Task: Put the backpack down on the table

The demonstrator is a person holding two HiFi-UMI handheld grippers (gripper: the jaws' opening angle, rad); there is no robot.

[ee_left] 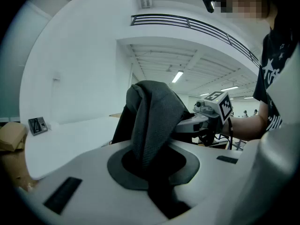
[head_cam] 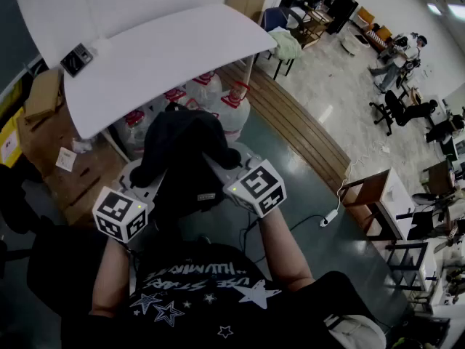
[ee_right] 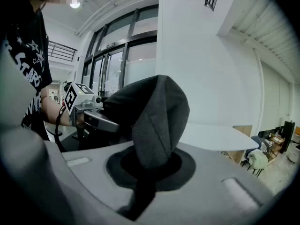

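Head view: a black backpack (head_cam: 182,147) hangs in the air between the left tongs (head_cam: 143,178) and the right tongs (head_cam: 218,167), in front of the wearer's chest. It is not on the desk (head_cam: 167,57) and sits just short of the near edge. The desk's top is white and curved, and bare apart from a small dark device (head_cam: 76,59) near its far left corner. Water jugs (head_cam: 218,97) with red caps stand under the desk, and cardboard boxes (head_cam: 43,93) lie to the left. The floor (head_cam: 305,187) is grey-green with a strip of wooden boards running across it. To the right the room opens onto chairs (head_cam: 396,111), other furniture and a distant person (head_cam: 399,53).

Left gripper view: the left tongs are pinching a fold of dark grey backpack fabric, which rises from between the pressed jaws. The white desk top lies to the left at a lower level, and strip lights line a white ceiling behind.

Right gripper view: the right tongs are likewise clamped on a bunched fold of the backpack. The desk edge shows to the right, with tall windows and a white wall beyond.
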